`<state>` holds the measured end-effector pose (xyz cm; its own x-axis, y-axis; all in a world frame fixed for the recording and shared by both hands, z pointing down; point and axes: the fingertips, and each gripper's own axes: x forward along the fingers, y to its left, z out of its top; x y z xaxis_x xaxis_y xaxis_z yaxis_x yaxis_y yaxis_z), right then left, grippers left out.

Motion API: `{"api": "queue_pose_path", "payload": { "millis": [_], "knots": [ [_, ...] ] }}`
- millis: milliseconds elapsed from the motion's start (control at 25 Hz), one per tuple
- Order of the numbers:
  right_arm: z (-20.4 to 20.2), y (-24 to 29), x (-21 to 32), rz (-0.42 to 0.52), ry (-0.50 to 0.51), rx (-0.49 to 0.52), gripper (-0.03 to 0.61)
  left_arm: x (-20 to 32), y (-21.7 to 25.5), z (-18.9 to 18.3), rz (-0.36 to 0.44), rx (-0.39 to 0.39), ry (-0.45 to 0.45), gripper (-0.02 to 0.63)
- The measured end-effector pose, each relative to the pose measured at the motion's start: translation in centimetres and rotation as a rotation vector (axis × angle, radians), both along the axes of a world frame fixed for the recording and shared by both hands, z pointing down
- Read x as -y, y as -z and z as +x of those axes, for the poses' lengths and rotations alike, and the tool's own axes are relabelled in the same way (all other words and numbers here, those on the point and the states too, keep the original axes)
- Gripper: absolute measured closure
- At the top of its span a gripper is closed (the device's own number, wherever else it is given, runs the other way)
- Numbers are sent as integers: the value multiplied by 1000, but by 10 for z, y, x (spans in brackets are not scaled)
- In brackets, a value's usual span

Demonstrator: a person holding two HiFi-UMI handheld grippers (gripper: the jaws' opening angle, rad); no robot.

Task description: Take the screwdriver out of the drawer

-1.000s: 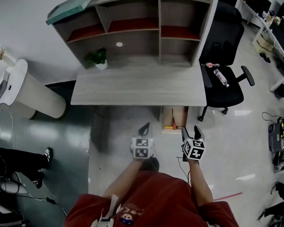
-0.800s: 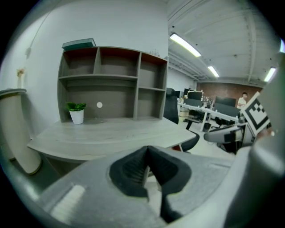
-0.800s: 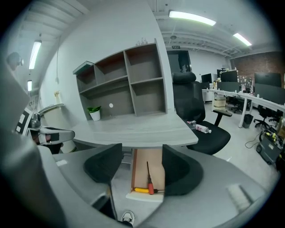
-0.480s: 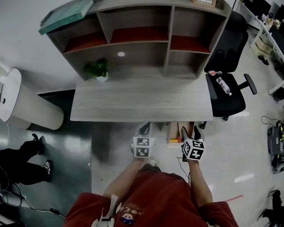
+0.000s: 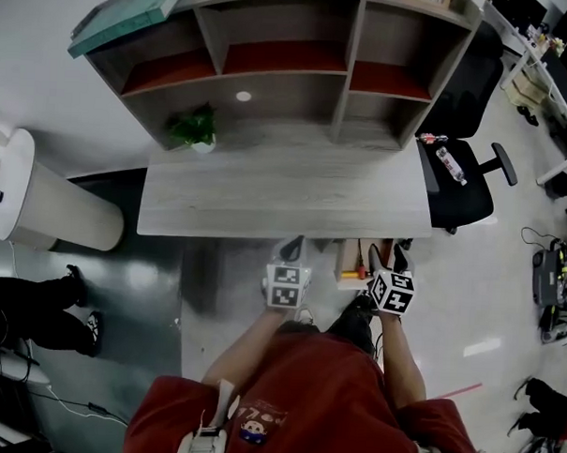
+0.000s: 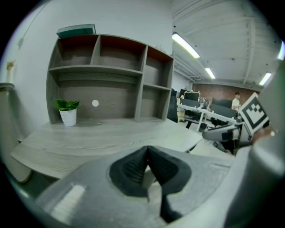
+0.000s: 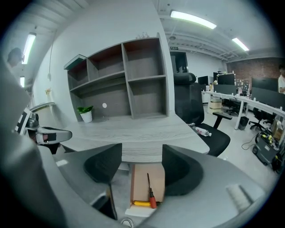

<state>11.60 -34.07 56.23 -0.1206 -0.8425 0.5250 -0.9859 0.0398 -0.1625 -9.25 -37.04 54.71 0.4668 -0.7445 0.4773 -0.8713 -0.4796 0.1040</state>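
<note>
Under the desk's right end, the wooden drawer (image 5: 350, 255) (image 7: 148, 178) stands pulled out. In it lies the screwdriver (image 7: 150, 194) (image 5: 360, 269), red handle toward me, thin shaft pointing to the desk, beside a yellow tool (image 7: 141, 203). My right gripper (image 5: 386, 254) (image 7: 141, 164) hovers above the drawer's near end, open, nothing between its jaws. My left gripper (image 5: 290, 246) (image 6: 148, 153) is shut and empty, left of the drawer at the desk's front edge.
The grey desk (image 5: 285, 188) carries a shelf unit and a small potted plant (image 5: 196, 131). A black office chair (image 5: 459, 172) with a bottle on its seat stands to the right. A white round stand (image 5: 41, 201) and a person's legs (image 5: 36, 304) are at left.
Both grippers have moved forward toward the desk edge; the right one now sits over the drawer's near end. The person at left has shifted.
</note>
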Motion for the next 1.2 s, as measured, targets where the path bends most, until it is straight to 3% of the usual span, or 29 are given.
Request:
{"api": "queue_pose_path", "payload": {
  "millis": [400,840,1200],
  "knots": [
    [1,-22,-4,-14,29,-34,311,-7,-11,-2,-1,20,21,615],
    [7,-77,-4,-120,98,-17,311,-17,-57,22,-85,43,14,615],
    [10,-148,-10,-264,217,-59,311,-18,-110,45,-174,78,5,615]
  ]
}}
